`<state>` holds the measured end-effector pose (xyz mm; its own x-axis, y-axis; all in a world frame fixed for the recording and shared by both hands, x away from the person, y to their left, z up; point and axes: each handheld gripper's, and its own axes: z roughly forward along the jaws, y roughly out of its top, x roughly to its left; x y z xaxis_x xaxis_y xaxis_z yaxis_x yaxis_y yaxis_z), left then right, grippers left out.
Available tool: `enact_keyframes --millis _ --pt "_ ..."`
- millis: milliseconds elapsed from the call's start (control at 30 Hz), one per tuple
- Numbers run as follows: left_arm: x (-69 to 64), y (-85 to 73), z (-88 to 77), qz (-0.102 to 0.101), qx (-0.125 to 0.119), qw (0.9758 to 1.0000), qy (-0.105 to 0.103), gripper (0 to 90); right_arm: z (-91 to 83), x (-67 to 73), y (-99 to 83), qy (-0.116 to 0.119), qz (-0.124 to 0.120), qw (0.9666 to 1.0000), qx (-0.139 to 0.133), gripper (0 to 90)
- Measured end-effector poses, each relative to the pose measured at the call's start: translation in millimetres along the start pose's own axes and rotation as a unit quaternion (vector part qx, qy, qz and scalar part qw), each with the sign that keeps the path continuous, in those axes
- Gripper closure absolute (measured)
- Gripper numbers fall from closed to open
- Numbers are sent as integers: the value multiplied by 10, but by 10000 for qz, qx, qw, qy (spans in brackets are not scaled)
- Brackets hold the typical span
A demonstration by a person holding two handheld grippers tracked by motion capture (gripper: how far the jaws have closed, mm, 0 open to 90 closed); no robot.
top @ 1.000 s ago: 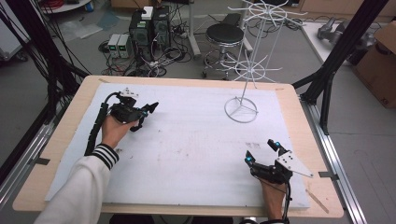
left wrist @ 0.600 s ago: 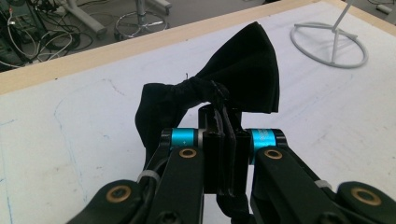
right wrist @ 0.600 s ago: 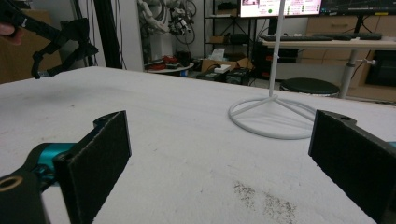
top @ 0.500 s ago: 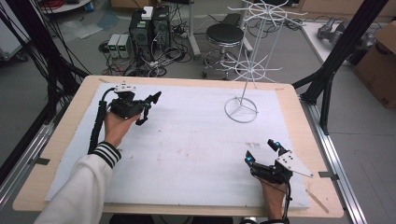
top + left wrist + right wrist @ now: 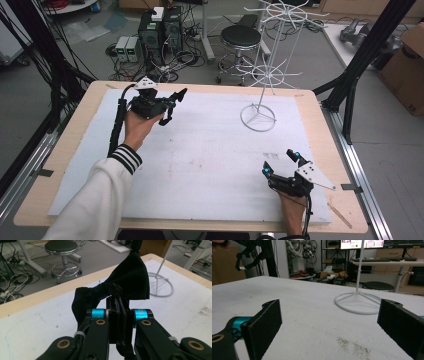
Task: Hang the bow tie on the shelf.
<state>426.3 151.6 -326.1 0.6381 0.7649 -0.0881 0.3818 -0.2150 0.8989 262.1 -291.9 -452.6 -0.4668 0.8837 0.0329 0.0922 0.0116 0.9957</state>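
Pinching black cloth (image 5: 130,277) in left gripper (image 5: 121,312)

A black cloth (image 5: 130,280) is pinched between the closed jaws of the left tool (image 5: 119,312), seen in the left gripper view; it is soft and matte, bunched where the jaws bite it, one broad flap rising to a peak above them and a smaller crumpled fold sagging to their left; a short end pokes out below the jaws. It hangs clear above the white sheet of the bench (image 5: 37,322), toward the far left part of it; in the high view it is a dark strip at the tool's tip (image 5: 172,100).
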Motion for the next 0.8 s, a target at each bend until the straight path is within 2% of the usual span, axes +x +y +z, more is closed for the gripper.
enact_keyframes --millis 133,333,500,600,667,800 --pt "-86 111 55 37 -47 9999 -94 873 0 -2 0 0 -5 10000 0 46" --pt "-188 191 128 59 -123 9997 -212 875 -2 -1 0 17 38 10000 -6 46" --pt "-274 242 211 145 -172 9986 -481 875 -6 1 -1 8 67 10000 -5 46" --pt "-306 263 243 128 -211 9980 -581 875 -4 2 -2 1 71 10000 -16 46" --pt "-343 301 283 106 -285 9967 -754 875 -2 -4 -1 -7 33 10000 -40 46" --pt "-379 364 334 45 -356 9954 -884 875 -5 0 -2 11 66 10000 -16 46"
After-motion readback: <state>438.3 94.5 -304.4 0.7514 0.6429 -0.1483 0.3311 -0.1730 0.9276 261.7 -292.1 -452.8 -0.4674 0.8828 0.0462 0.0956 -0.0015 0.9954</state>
